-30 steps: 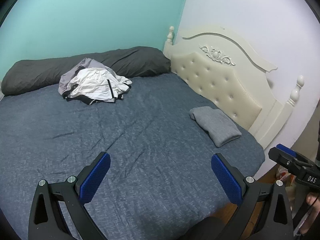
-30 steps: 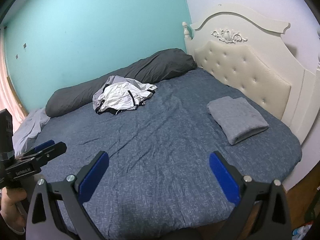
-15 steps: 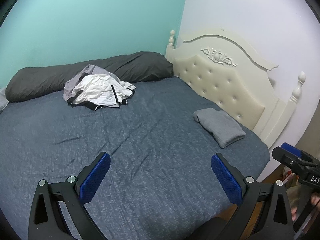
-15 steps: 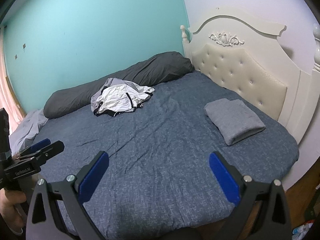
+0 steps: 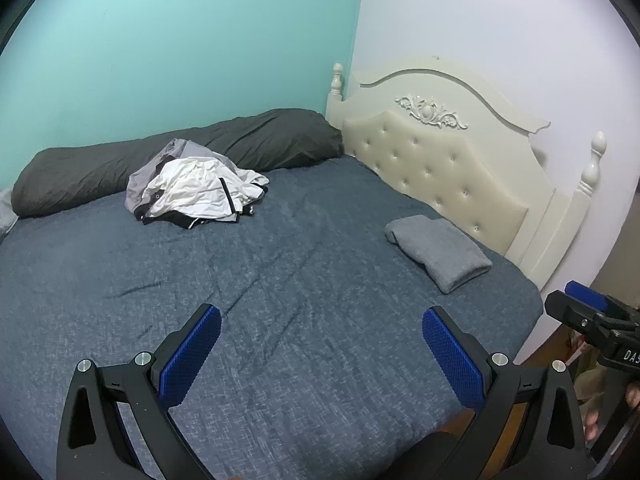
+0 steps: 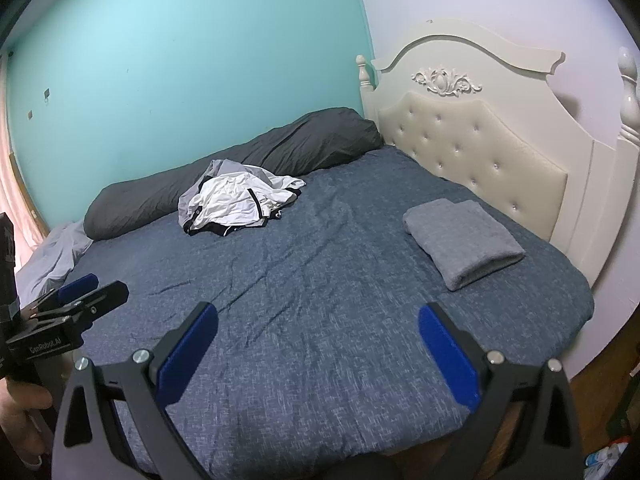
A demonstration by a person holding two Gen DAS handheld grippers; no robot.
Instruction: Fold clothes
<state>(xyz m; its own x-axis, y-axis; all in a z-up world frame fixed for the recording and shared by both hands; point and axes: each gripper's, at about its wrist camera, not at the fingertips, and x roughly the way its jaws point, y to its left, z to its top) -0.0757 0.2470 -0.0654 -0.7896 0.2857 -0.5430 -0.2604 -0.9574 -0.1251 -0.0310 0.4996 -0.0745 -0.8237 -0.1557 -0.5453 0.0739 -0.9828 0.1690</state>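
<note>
Both claws hanging wide open over the bed

We are holding the left claw (image 5: 322,350) and right claw (image 6: 318,346) spread wide, gripping nothing. The crumpled clothes (image 5: 196,190) are lying far ahead, leftward, on the bed (image 5: 300,280); a folded towel (image 6: 464,242) is sitting ahead, rightward.

Your two fisheye views are soft and evenly lit, brightest on the teal wall (image 5: 160,40); edges bend and vignette to black, the headboard (image 6: 480,148) casts faint shadows, slight grain throughout

One crumpled clothes pile (image 5: 196,190), one folded grey garment (image 5: 438,252), one long dark pillow (image 5: 168,160), two claws.
</note>
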